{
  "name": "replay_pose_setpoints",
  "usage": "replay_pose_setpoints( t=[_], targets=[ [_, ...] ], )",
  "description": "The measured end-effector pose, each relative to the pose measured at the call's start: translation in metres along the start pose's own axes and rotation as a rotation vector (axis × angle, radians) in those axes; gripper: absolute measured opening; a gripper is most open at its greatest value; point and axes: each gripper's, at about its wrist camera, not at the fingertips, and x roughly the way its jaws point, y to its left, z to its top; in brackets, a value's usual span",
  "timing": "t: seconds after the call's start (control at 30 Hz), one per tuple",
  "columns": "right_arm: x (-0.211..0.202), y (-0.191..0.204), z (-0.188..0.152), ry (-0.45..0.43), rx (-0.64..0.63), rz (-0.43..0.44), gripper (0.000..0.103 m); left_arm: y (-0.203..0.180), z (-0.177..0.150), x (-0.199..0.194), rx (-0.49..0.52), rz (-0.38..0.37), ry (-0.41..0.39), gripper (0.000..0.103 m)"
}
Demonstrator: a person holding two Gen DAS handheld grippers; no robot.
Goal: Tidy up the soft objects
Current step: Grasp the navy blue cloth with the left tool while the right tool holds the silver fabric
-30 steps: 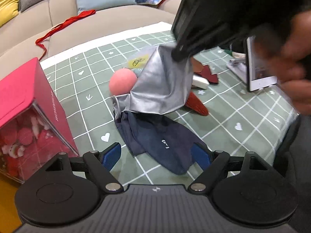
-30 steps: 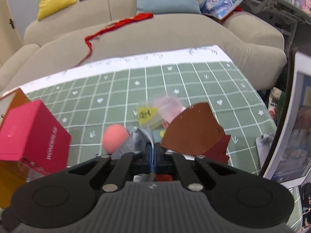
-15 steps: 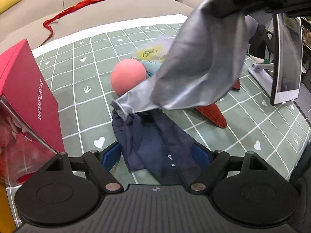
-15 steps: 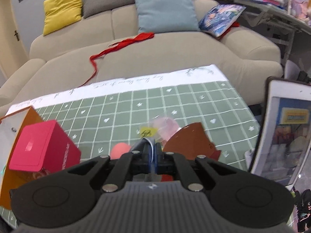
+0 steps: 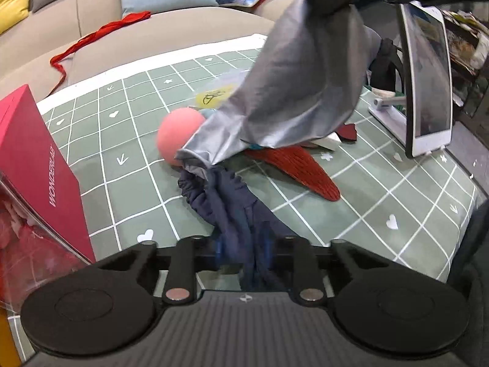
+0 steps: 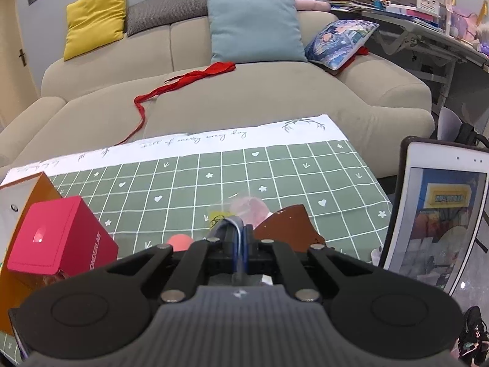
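Note:
A silver-grey and navy cloth is stretched between my two grippers above the green checked mat (image 5: 382,189). My left gripper (image 5: 243,249) is shut on its navy end (image 5: 226,205), low at the mat's near side. My right gripper (image 6: 240,238) is shut on its silver-grey end (image 5: 305,91), held high at the upper right of the left wrist view; a strip of the cloth (image 6: 233,223) shows between its fingers. A pink ball (image 5: 178,134) lies on the mat behind the cloth, also in the right wrist view (image 6: 180,241).
A red knitted piece (image 5: 299,168), a brown felt piece (image 6: 287,226) and a clear bag with a yellow label (image 5: 214,96) lie on the mat. A pink box (image 5: 33,159) stands at the left, a tablet on a stand (image 5: 428,79) at the right. A beige sofa (image 6: 244,91) lies beyond.
My left gripper has shut on the navy end of the cloth. My right gripper has risen with the silver-grey end, pulling the cloth up and taut.

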Motion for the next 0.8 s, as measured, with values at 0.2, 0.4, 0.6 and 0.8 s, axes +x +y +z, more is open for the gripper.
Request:
replay_pose_setpoints(
  t=[0.2, 0.4, 0.6, 0.8],
  targets=[
    [0.024, 0.008, -0.010, 0.088, -0.028, 0.022, 0.004, 0.004, -0.006, -0.010, -0.048, -0.007, 0.043, 0.009],
    [0.042, 0.021, -0.024, 0.186, -0.033, 0.125, 0.005, 0.030, -0.024, -0.034, -0.133, 0.038, 0.107, 0.009],
    [0.070, 0.021, -0.037, 0.274, 0.043, 0.124, 0.013, 0.049, -0.037, -0.044, -0.178, 0.034, 0.107, 0.009],
    [0.086, 0.013, -0.046, 0.294, 0.098, 0.087, 0.043, 0.046, -0.037, -0.046, -0.171, 0.040, 0.113, 0.010]
  ],
)
